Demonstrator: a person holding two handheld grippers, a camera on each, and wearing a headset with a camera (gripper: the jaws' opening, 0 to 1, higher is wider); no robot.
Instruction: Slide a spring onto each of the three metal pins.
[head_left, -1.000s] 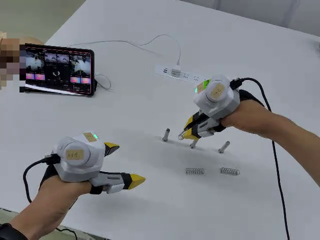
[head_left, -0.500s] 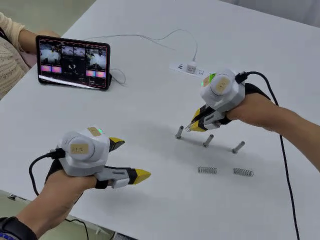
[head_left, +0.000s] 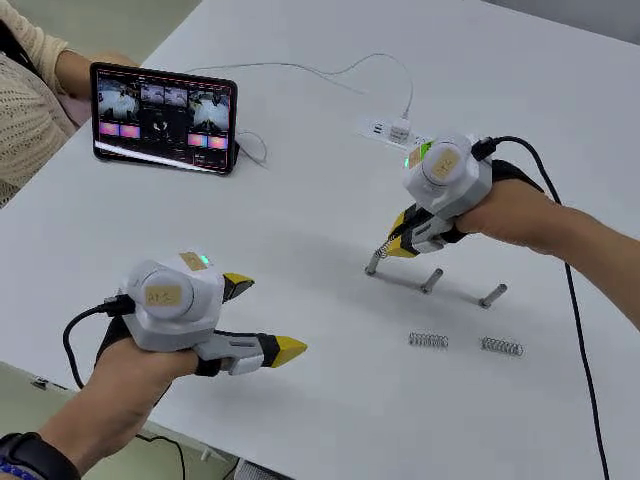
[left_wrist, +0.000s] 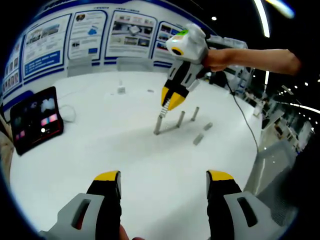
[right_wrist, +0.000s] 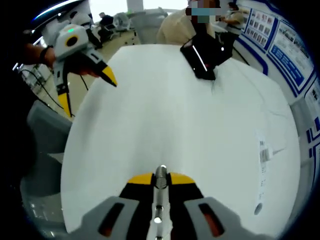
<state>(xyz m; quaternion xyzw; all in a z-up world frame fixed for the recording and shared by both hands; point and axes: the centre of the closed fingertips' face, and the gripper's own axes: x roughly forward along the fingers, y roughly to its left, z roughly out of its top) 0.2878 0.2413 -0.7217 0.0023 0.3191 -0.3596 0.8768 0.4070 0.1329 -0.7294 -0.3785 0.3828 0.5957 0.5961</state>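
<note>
Three short metal pins stand in a row on the white table: the left pin (head_left: 373, 265), the middle pin (head_left: 431, 281) and the right pin (head_left: 492, 296). My right gripper (head_left: 400, 245) is shut on a small spring (head_left: 383, 250) and holds it tilted, its lower end at the top of the left pin. In the right gripper view the spring (right_wrist: 160, 175) sticks out between the closed jaws. Two more springs (head_left: 428, 340) (head_left: 501, 346) lie flat in front of the pins. My left gripper (head_left: 265, 318) hovers open and empty at the near left, its fingers (left_wrist: 107, 176) wide apart.
A tablet (head_left: 165, 117) stands at the far left with a person's arm beside it. A white power strip (head_left: 392, 131) with a cable lies behind the pins. The table's near edge runs just below my left hand.
My right gripper has carried the spring left, from between the left and middle pins to the top of the left pin. The left gripper has stayed open in place. The head camera has shifted.
</note>
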